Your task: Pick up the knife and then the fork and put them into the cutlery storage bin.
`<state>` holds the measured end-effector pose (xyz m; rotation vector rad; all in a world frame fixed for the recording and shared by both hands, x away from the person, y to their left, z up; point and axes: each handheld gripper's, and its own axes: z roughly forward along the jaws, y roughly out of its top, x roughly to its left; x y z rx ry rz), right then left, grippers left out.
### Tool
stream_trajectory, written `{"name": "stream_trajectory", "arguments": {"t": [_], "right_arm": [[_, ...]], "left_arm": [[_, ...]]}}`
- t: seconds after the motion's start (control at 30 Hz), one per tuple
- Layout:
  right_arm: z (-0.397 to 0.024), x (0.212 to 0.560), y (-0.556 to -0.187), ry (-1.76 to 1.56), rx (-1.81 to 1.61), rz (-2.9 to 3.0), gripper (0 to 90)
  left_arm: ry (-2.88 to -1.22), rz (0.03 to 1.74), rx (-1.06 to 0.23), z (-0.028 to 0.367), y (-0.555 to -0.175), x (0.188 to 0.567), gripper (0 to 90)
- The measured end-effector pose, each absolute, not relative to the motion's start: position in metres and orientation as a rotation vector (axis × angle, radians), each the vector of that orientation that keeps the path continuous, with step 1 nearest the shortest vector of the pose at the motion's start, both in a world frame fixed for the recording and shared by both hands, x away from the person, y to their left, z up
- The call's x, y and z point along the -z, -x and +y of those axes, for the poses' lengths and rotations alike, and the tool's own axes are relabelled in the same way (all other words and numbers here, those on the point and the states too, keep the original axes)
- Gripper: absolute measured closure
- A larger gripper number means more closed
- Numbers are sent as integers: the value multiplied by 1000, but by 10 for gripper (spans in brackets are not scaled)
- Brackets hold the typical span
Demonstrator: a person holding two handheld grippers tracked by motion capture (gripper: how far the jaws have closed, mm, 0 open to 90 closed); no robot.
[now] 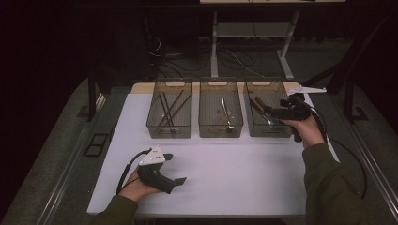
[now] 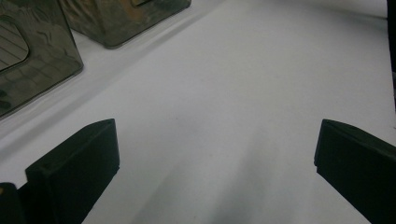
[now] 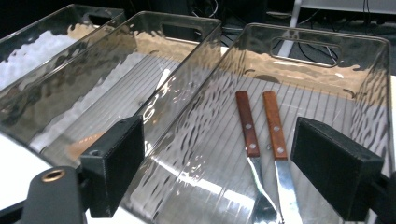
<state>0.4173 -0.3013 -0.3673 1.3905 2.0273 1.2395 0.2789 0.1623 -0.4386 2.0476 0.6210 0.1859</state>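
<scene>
The right gripper (image 1: 268, 111) is hovering, jaws spread wide and empty, over the clear ribbed plastic bin (image 3: 327, 51) holding two wooden-handled utensils (image 3: 261, 140). The left gripper (image 1: 172, 168) is resting low on the white table (image 1: 234, 164), jaws gaping.

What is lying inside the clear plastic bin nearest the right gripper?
The clear plastic bin holds two wooden-handled metal utensils lying side by side on its ribbed floor. Their tips run out of the right gripper view, so the ends cannot be made out.

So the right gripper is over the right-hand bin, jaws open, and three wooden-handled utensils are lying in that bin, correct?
Not quite. The right gripper is over the right-hand bin with jaws open and nothing between them, but two wooden-handled utensils lie in it, side by side, not three. The right gripper view shows this.
</scene>
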Motion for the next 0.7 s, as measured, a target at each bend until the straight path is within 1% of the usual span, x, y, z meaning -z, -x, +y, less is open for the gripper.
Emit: {"name": "stream_trajectory", "arguments": {"t": [0.63,0.67,0.7], "right_arm": [[-270,390,-369,-1170,-1280,2166,170],[-269,391,-368,-1162,-1273,2180,162],[-268,392,-366,-1157,-1269,2190,128]], "left_arm": [[-2036,643,-176,162,-277,439,0],[-2039,641,-175,162,-277,439,0],[-2042,640,-177,163,-277,439,0]]}}
